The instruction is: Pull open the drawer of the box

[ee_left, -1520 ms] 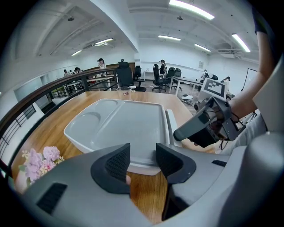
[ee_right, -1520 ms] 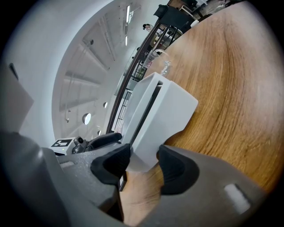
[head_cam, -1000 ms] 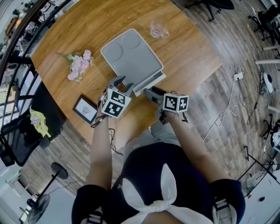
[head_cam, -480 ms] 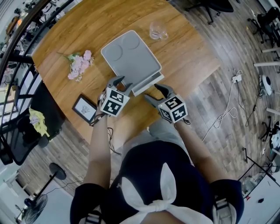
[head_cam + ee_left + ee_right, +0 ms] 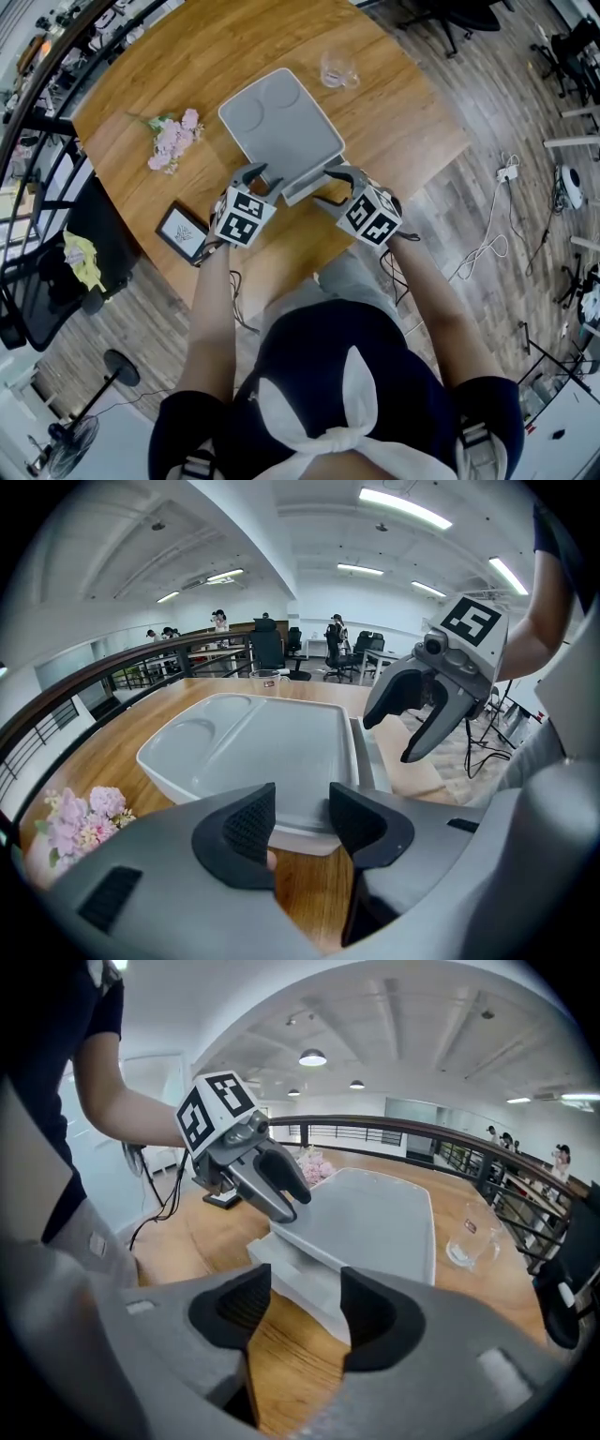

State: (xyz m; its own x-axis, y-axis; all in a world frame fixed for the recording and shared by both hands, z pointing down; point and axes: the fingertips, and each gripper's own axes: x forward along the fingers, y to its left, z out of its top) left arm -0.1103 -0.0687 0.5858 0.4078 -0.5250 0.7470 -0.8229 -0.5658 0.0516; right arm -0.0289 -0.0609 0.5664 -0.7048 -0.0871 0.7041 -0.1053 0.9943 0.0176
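Note:
A flat grey box (image 5: 281, 122) lies on the round wooden table (image 5: 403, 122). Its drawer (image 5: 314, 180) sticks out a little at the near edge. My left gripper (image 5: 257, 177) is at the box's near left corner, open, and the box's rim (image 5: 300, 829) shows in the gap between its pads. My right gripper (image 5: 336, 185) is at the drawer's right end. Its jaws have just been closing but stand open with nothing pressed between them. The drawer's corner (image 5: 305, 1274) lies just beyond them. Each gripper view shows the other: the right gripper (image 5: 412, 726) and the left gripper (image 5: 281, 1190).
A clear glass (image 5: 339, 67) stands at the table's far side. Pink flowers (image 5: 174, 139) lie left of the box and a small dark frame (image 5: 184, 232) sits near the table's left front edge. A black chair (image 5: 47, 291) stands on the floor at left.
My right gripper has rolled over and shifted up and left toward the drawer's right end. The left gripper and the box have stayed put.

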